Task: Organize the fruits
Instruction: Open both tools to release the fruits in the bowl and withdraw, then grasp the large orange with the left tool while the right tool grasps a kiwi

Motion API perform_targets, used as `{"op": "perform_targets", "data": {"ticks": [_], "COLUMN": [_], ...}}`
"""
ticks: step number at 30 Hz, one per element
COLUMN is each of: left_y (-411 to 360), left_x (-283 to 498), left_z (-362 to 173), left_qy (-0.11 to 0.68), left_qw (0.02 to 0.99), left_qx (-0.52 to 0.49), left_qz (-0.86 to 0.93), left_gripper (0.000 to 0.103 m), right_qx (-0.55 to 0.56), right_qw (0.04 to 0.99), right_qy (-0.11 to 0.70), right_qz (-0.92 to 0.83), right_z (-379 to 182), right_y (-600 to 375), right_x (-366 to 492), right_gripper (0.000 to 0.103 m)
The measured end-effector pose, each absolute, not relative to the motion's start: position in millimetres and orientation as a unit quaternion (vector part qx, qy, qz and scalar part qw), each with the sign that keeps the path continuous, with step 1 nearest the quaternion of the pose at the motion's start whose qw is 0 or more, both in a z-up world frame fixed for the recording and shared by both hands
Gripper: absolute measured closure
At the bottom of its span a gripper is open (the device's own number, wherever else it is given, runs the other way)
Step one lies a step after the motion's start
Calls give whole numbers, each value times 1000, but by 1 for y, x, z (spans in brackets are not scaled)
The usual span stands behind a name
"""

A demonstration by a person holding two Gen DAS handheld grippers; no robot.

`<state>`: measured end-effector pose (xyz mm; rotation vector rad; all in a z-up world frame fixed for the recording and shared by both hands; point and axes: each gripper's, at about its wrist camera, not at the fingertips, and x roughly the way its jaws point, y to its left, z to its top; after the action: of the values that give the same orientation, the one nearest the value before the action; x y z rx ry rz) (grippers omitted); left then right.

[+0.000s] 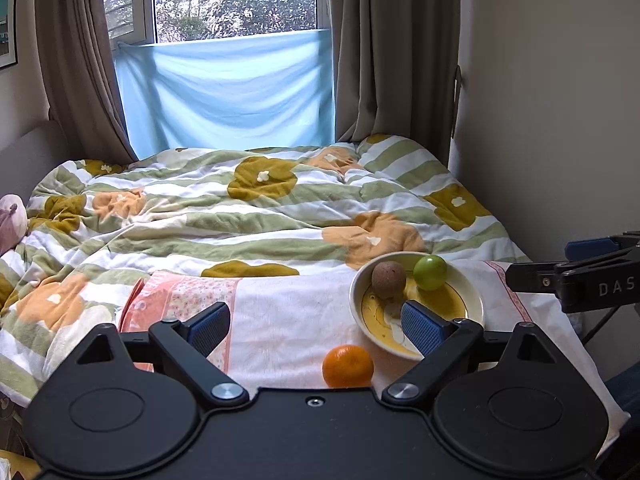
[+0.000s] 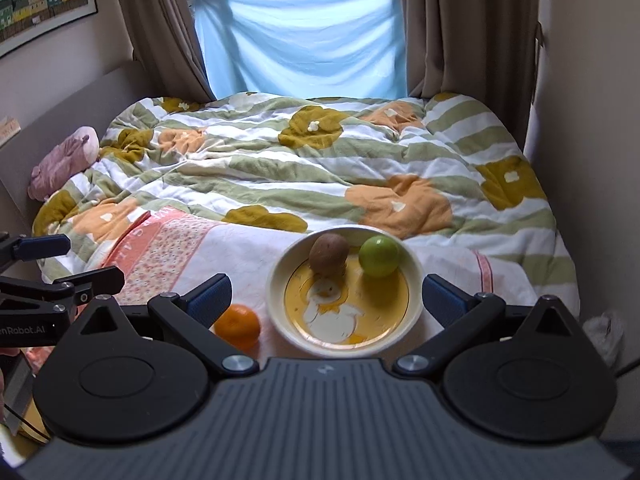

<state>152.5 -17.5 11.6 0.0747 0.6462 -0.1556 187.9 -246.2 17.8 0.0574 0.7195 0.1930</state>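
A cream bowl with a yellow duck design [image 1: 356,300] [image 2: 276,300] sits on a white and pink cloth [image 1: 280,312] [image 2: 224,252] on the bed. A brown kiwi [image 1: 388,279] [image 2: 329,255] and a green fruit [image 1: 430,272] [image 2: 379,257] lie in it. An orange [image 1: 347,366] [image 2: 237,327] lies on the cloth left of the bowl. My left gripper [image 1: 316,326] is open and empty, the orange between its fingers near the base. My right gripper [image 2: 326,300] is open and empty, its fingers either side of the bowl.
A green, white and orange floral quilt [image 1: 240,208] [image 2: 320,152] covers the bed. A pink plush toy [image 2: 66,162] lies at the left. Brown curtains and a blue sheet [image 1: 228,96] hang at the window. A wall stands close on the right.
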Motion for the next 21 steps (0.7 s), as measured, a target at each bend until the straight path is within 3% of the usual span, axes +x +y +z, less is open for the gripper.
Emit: {"op": "perform_targets", "data": {"ticks": [9, 21], "left_y": [0, -21], "left_x": [108, 94], "left_z": [2, -70], "left_qy": [316, 343], "left_qw": [941, 907], "left_qx": [45, 96], "left_qz": [-117, -225], "left_gripper": [8, 8], "right_qx": [48, 66], "right_qw": [932, 926], "right_qy": [355, 372], "right_qz": [46, -16], "right_z": [12, -43], "right_y": [-233, -237], "right_x": [112, 53], "right_gripper": [0, 0]}}
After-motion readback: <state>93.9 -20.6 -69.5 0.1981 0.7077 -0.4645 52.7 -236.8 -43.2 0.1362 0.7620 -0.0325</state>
